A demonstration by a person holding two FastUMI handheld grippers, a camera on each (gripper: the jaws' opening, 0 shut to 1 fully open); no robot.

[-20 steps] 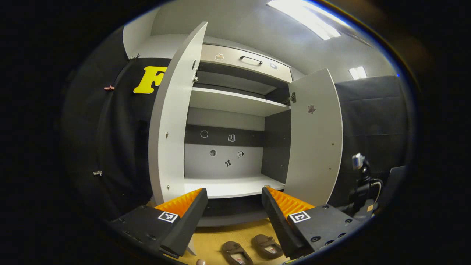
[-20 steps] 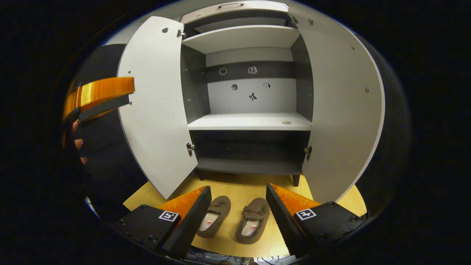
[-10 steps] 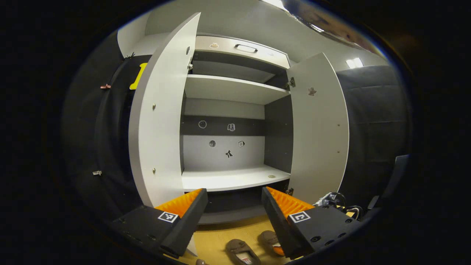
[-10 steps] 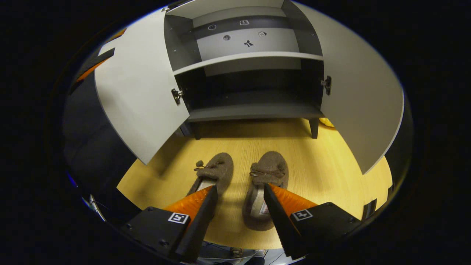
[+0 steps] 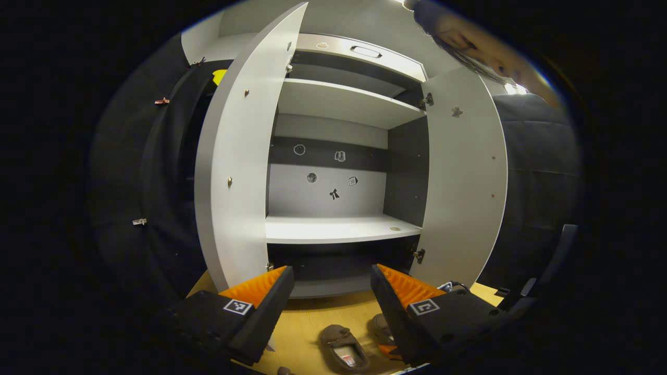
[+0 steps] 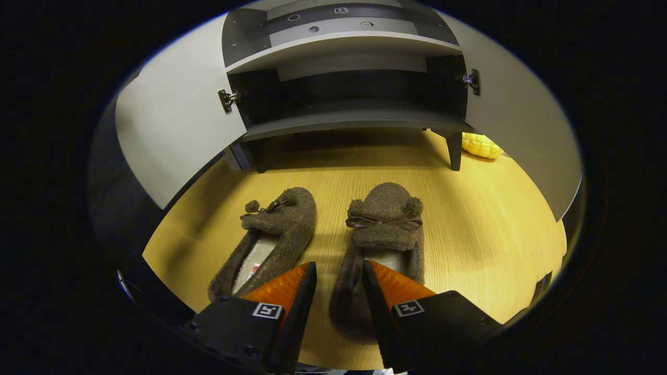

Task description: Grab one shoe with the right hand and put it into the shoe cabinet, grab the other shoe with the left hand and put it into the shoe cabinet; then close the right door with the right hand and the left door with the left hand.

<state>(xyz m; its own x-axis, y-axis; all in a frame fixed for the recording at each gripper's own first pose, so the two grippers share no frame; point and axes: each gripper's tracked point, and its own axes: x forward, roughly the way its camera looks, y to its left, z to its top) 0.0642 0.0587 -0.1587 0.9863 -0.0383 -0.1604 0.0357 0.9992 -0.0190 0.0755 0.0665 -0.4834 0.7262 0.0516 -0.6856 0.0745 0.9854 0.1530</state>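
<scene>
Two brown slippers are sitting side by side mid-desk (image 6: 495, 234), toes facing the open shoe cabinet (image 6: 344, 120). Right claw (image 6: 337, 276) is straddling the heel wall of the right slipper (image 6: 383, 229), fingers not yet pressing. Left claw (image 5: 331, 281) is hovering released, facing the shelves. Step one: the grab. Next: clench, lift, place on a shelf.

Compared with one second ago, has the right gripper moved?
Yes. The right gripper has come down and forward toward the shoes: the cabinet's bottom shelf slid up the right gripper view, and its fingers now straddle the right-hand shoe's side wall.
</scene>
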